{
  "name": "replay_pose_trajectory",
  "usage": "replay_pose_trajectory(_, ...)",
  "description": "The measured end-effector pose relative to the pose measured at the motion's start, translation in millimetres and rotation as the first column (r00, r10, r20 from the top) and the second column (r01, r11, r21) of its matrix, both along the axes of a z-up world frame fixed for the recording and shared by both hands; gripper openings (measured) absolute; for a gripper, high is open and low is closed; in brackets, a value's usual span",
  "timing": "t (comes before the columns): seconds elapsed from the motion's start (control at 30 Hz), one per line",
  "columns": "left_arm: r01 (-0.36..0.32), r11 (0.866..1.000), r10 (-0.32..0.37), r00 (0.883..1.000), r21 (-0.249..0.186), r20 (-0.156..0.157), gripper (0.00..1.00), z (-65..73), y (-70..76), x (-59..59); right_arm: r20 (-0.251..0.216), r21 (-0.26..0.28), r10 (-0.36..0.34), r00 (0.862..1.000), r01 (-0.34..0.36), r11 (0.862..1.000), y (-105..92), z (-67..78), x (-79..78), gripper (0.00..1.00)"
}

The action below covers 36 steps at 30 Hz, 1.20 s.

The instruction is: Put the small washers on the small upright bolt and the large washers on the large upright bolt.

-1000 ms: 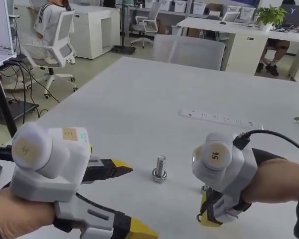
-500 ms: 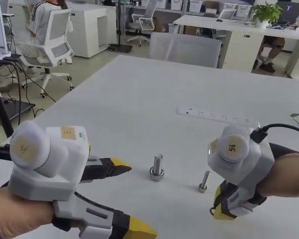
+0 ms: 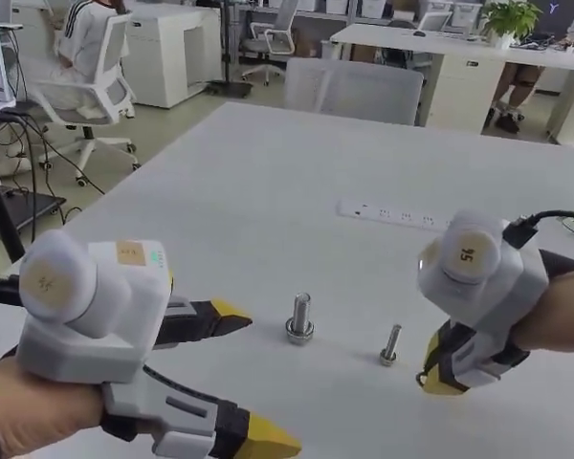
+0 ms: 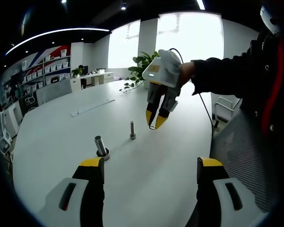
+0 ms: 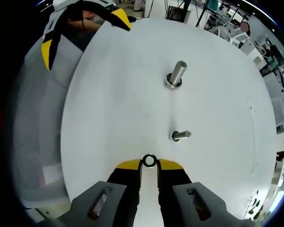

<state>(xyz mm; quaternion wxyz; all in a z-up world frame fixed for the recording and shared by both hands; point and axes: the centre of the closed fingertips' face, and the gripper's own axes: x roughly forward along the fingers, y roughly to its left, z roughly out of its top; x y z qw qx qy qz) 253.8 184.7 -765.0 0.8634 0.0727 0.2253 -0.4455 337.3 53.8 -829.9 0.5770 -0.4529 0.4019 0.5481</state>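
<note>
Head view first: how far along are we?
Hardly started, I'd judge. Both bolts stand on the desk (image 3: 268, 191), the large bolt (image 3: 300, 319) left of the small bolt (image 3: 390, 344). The right claw (image 3: 438, 381) hangs just beside the small one. A second ago it sat lower, covering that bolt.
Left gripper view?
The left claw (image 4: 150, 163) is spread wide and empty, well back from both bolts.
Right gripper view?
Its jaws pinch a washer (image 5: 149, 161) short of the small bolt, not yet on it. I can't tell whether either bolt already carries one.
</note>
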Motion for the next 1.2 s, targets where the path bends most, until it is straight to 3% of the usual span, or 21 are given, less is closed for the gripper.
replay_pose_trajectory(0.6,0.001,1.0,-0.001,1.0,-0.001,-0.015,0.8,-4.9,-0.4,3.0,0.063,0.05,0.0,0.998,-0.003,0.999,14.9,35.6,25.2,0.14)
replay_pose_trajectory(1.2,-0.014,1.0,0.014,1.0,-0.006,-0.019,0.8,-6.3,2.2,3.3,0.075,0.033,0.052,0.996,-0.054,0.998,32.9,39.7,38.1,0.14)
